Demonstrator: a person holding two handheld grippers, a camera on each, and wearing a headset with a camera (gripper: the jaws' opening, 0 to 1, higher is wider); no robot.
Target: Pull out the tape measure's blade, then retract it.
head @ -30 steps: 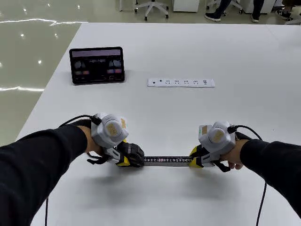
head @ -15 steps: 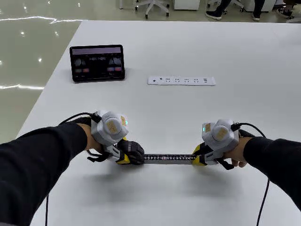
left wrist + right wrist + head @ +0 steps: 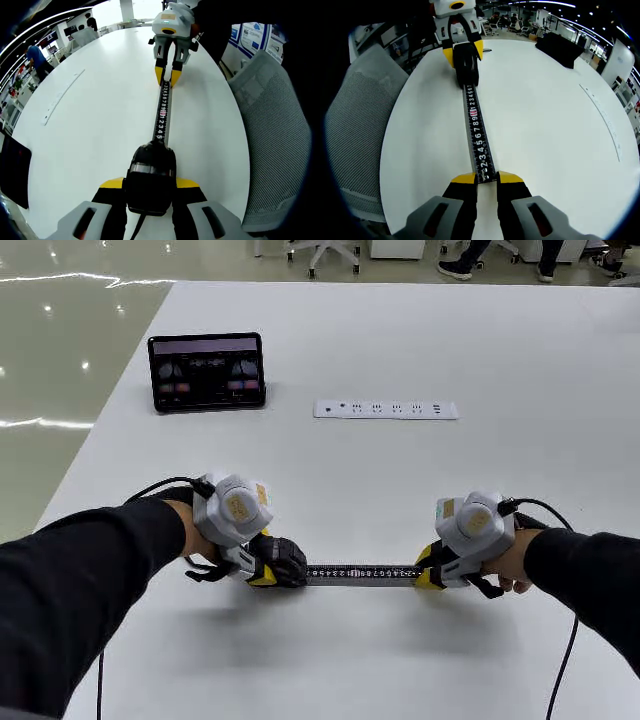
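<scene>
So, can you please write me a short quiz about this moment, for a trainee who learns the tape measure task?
1. True or false: the left gripper holds the tape measure's case.
2. The fingers of the right gripper are closed on: A. the end of the blade; B. the case; C. nothing.
3. In the head view, what lies on the table to the right of the tablet?
Key: 1 true; 2 A; 3 the power strip.
</scene>
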